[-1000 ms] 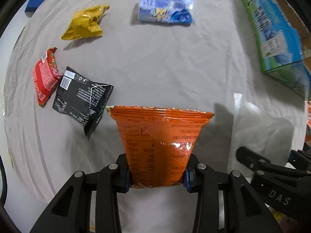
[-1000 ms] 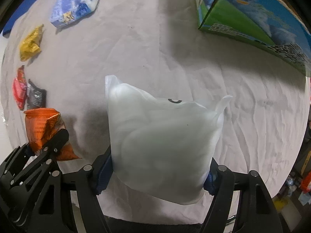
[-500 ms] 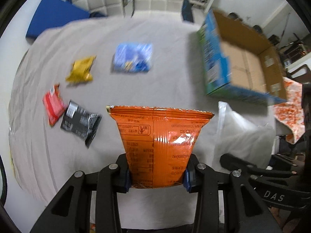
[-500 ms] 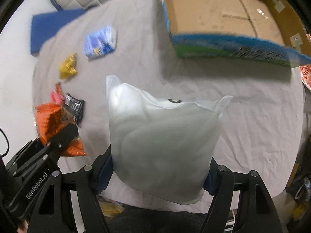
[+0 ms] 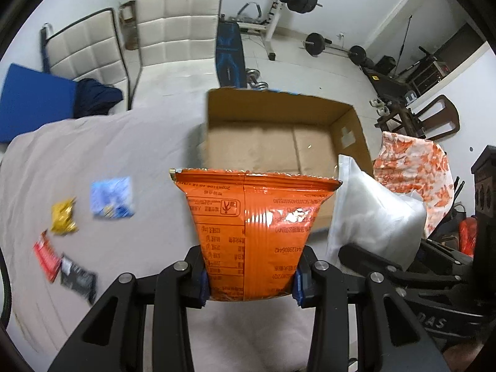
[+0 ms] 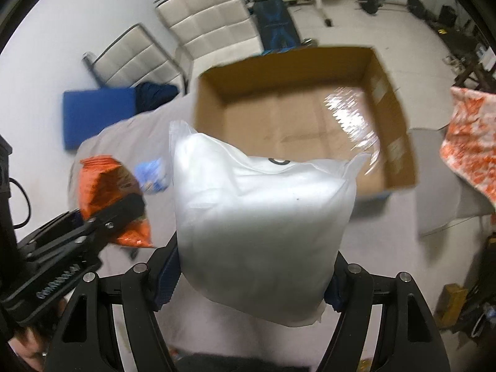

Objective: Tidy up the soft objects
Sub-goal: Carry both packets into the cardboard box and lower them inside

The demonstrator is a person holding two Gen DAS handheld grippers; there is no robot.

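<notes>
My left gripper (image 5: 249,282) is shut on an orange snack bag (image 5: 251,232) and holds it in the air, in front of an open cardboard box (image 5: 279,142). My right gripper (image 6: 252,291) is shut on a white plastic pouch (image 6: 260,232), also lifted, in front of the same box (image 6: 297,117), which looks empty inside. The pouch shows to the right in the left wrist view (image 5: 375,214). The orange bag and left gripper show at the left in the right wrist view (image 6: 108,192).
On the grey tablecloth (image 5: 93,155) lie a blue packet (image 5: 111,198), a yellow packet (image 5: 63,217), a red packet (image 5: 46,255) and a black packet (image 5: 77,279). White chairs (image 5: 173,21) and gym equipment stand behind the table. An orange-patterned cloth (image 5: 412,170) hangs at right.
Both grippers have risen and tilted up with their bags. The table packets have dropped away to the lower left, and the box's open inside and the room behind have come into view.
</notes>
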